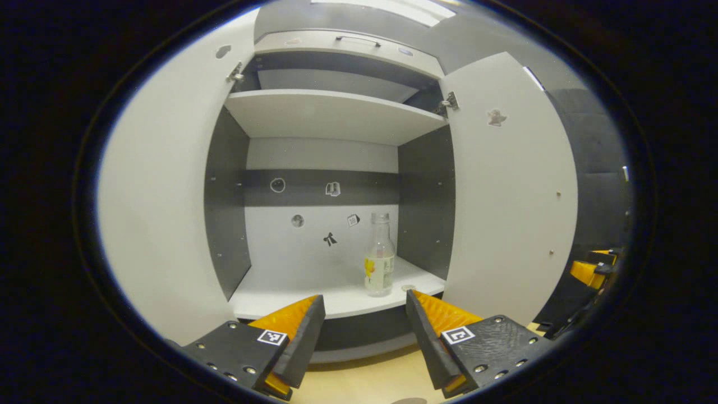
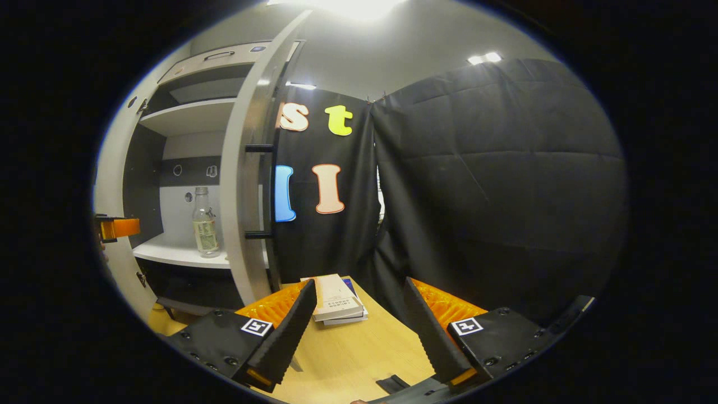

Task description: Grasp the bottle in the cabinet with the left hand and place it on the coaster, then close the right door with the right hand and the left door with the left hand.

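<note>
A clear bottle [image 1: 380,257] with a pale label stands upright on the lower shelf [image 1: 291,294] of the open cabinet, towards the right side. My left gripper [image 1: 364,328] is open in front of that shelf, short of the bottle, with nothing between its fingers. Both doors stand wide: the left door [image 1: 162,213] and the right door [image 1: 510,202]. In the right gripper view the bottle [image 2: 205,224] shows past the edge of the right door [image 2: 244,185]. My right gripper [image 2: 359,320] is open over the wooden table [image 2: 353,353], right of that door.
A stack of books [image 2: 336,306] lies on the table by the black cloth wall. An upper shelf [image 1: 331,115] spans the cabinet above the bottle. The other gripper [image 2: 115,227] shows at the far left of the right gripper view. A dark handle [image 2: 259,191] runs along the right door.
</note>
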Demonstrator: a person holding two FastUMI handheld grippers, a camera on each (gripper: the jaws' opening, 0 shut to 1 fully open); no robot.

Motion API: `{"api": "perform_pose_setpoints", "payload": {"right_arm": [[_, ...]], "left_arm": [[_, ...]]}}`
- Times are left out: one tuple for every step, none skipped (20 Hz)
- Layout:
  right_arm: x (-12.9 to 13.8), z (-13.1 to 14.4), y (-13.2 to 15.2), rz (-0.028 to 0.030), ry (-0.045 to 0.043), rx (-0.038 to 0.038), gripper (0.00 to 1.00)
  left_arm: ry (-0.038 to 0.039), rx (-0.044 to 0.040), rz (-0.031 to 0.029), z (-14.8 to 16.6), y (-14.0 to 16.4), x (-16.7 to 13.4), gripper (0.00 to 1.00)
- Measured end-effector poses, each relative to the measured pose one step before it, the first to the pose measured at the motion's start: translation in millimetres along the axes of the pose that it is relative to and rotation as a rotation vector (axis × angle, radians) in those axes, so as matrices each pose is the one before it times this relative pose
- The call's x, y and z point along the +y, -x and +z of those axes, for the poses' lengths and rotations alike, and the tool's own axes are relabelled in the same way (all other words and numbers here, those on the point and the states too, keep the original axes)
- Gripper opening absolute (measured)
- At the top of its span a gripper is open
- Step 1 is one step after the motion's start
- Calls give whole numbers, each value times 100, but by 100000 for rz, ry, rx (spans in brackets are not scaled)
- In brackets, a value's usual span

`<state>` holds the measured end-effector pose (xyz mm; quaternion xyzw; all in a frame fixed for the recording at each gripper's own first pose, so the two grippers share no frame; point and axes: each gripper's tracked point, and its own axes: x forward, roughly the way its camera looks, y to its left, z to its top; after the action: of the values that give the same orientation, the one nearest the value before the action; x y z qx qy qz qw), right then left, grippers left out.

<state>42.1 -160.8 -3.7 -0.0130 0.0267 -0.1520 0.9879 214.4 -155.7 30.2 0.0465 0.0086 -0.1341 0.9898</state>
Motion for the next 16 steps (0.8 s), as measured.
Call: {"api": "perform_pose_setpoints", "payload": {"right_arm": [[-531,-118,-317,-1129,-175,381,96],[-624,-203,-440,-1104,-275,106,96],[-559,-69,-369,-1390,-241,53,96],[-583,-190,-516,-1229,-397,428,99],[-474,-118,-305,-958,-637,393,99],[-416,-40,-419,-1094,-681,87,96],[-518,113,-313,-1124,-595,-119,99],[-493,-63,-367,-1101,-507,-224,96],[-450,12,-375,-1122,-343,-104,96],[-471,-73,-300,-1032,-234,-111,96],[-411,-41,-294,-1308,-262,162,96],[-425,-227,-323,-1118,-544,424,96],[-347,-112,-233,-1026,-715,312,96],[-447,-250,-130,-1133,-662,114,96],[-453,-211,-196,-1160,-556,158,96],[-456,-59,-13,-1108,-466,316,96]], "left_arm": [[-273,-310,-262,445,-1452,-116,84],[-363,-466,-389,588,-1263,-201,92],[-165,-484,-449,175,-915,-133,84],[47,-371,-580,476,-1189,-215,84],[218,-540,-741,276,-999,-135,84],[52,-413,-495,305,-1063,-123,84],[-348,-442,-71,335,-1168,-20,91],[-799,-482,117,354,-1062,-5,84],[-945,-545,-49,270,-1053,-102,84],[-965,-691,-101,450,-963,-57,84],[-971,-626,-241,159,-951,-97,84],[-826,-256,-160,99,-1006,-40,84],[-664,-433,-411,40,-917,-103,84],[-455,-293,-435,34,-901,-151,84],[-441,-334,-772,-128,-624,-132,84],[-732,-485,-654,-37,-793,-171,84]]}}
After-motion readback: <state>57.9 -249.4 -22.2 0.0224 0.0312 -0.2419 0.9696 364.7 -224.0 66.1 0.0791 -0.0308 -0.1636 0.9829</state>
